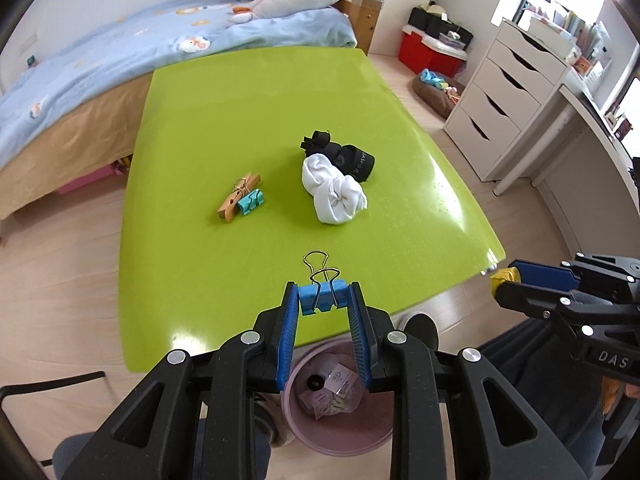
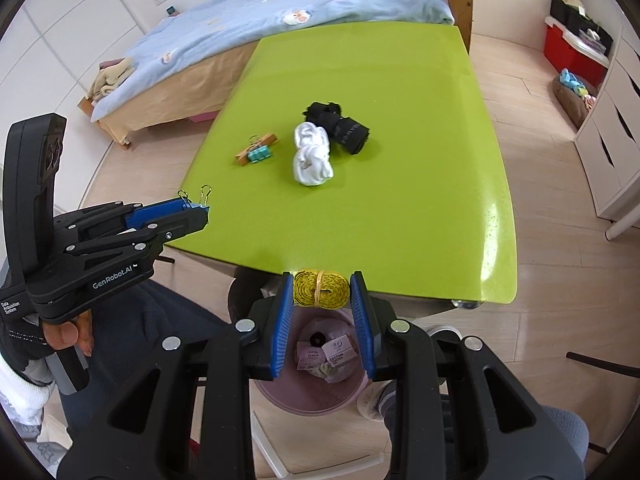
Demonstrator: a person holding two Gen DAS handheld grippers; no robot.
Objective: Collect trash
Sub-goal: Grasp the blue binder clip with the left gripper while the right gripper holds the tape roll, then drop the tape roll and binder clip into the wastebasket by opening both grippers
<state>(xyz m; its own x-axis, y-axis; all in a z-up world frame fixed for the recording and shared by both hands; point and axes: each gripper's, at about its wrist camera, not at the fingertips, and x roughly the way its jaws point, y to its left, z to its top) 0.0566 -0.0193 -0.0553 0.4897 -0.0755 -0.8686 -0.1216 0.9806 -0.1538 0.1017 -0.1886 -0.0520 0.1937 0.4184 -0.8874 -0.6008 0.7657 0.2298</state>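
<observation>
My left gripper [image 1: 322,297] is shut on a blue binder clip [image 1: 320,296], held above the near edge of the green table [image 1: 256,120]. My right gripper [image 2: 320,289] is shut on a yellow rolled tape measure [image 2: 320,289] bound with a rubber band. Directly below both grippers stands a pink trash bin [image 2: 308,392] on the floor, with paper tags and scraps inside. In the right wrist view the left gripper [image 2: 200,210] shows at the left with the clip [image 2: 196,200]. In the left wrist view the right gripper [image 1: 504,280] shows at the right edge.
On the table lie a wooden clothespin [image 1: 240,196] beside a teal binder clip [image 1: 250,201], a white sock bundle [image 1: 334,192] and a black sock roll [image 1: 344,156]. A bed [image 1: 120,48] stands behind the table, white drawers [image 1: 500,96] at the right.
</observation>
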